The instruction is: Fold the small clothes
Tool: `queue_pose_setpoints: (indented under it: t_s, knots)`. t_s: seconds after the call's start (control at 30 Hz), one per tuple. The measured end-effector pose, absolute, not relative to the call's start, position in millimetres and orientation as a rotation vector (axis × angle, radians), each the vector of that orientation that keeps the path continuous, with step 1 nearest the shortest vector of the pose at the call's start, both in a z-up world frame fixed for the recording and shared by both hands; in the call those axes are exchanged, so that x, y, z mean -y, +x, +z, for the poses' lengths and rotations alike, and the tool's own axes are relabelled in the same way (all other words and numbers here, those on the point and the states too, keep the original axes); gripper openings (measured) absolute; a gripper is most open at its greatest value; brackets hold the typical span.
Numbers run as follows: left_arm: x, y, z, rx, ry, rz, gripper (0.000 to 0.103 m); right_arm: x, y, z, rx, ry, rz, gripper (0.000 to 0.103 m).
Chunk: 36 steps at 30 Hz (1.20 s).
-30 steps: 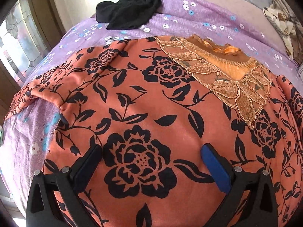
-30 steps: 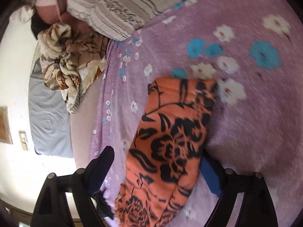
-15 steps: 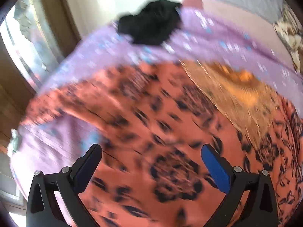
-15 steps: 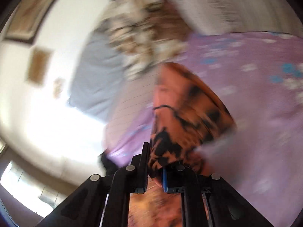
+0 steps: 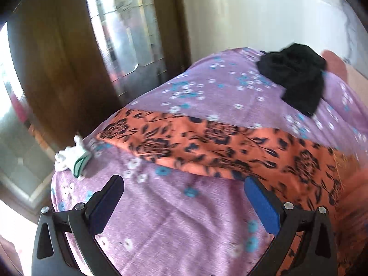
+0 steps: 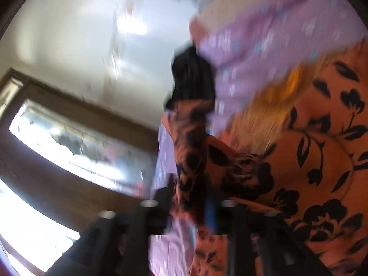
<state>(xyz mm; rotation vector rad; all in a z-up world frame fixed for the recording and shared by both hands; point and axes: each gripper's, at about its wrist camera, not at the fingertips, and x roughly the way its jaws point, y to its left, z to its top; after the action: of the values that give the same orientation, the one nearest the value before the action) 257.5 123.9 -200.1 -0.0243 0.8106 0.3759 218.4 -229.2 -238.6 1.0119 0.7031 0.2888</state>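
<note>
Compared with a second ago: left gripper no longer over the body of the orange floral top but swung off to its side, now above bare purple bedsheet, with one sleeve of the top laid out flat across the view just beyond the fingertips. Jaws wide apart as before, nothing between them, blue pad bare. Black garment shifted from upper left to upper right of the view, crumpled on the far part of the bed. Newly in sight: a small white and green cloth bundle at the bed's edge, and a dark wooden window frame with frosted, patterned glass.

Right gripper a second ago open around the other sleeve lying on the sheet; half a second ago clamped on it; now carried across above the top's body, view rolled and heavily blurred. Jaws opening, the sleeve between them, filling the narrow gap and rising from it as a bunched strip.

Top itself spread on the bed: thin, matte woven cloth, orange with black roses and leaves, soft ripples, gold embroidered neckline only a blur. Sheet a heathered lilac print with small white and blue flowers.
</note>
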Motion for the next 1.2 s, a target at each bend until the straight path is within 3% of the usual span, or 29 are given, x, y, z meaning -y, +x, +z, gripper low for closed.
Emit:
queue_pose_setpoints:
  t_s: [0.03,0.27,0.57,0.73,0.9,0.97,1.07,1.2]
  knots:
    - [-125,258,-200,-0.814,-0.035,0.381,0.103,217,222,-242,-0.721,1.001,0.312,0.098]
    - [-125,258,-198,-0.788,-0.081,0.325,0.103,194,199,-233,-0.706,0.869,0.354,0.098]
    - [-21,261,-217,-0.856,0.034,-0.032,0.103,325,94,-214,-0.638,0.855,0.001,0.095]
    - [31,260,-238,-0.895,0.151,-0.079,0.103,380,79,-249,-0.621,1.041,-0.055,0.059]
    - [41,271,-286,-0.996,0.293,-0.003,0.103,402,99,-300,-0.781,1.081,-0.165,0.058]
    - [29,272,-288,-1.009,0.197,-0.018,0.103,406,108,-317,-0.876,1.098,-0.203,0.049]
    - [22,268,-285,-1.016,0.153,-0.019,0.103,406,107,-300,-0.879,1.052,-0.180,0.048]
    - [43,226,-256,-0.884,0.292,0.001,0.103,406,59,-239,-0.717,0.928,-0.164,0.048]
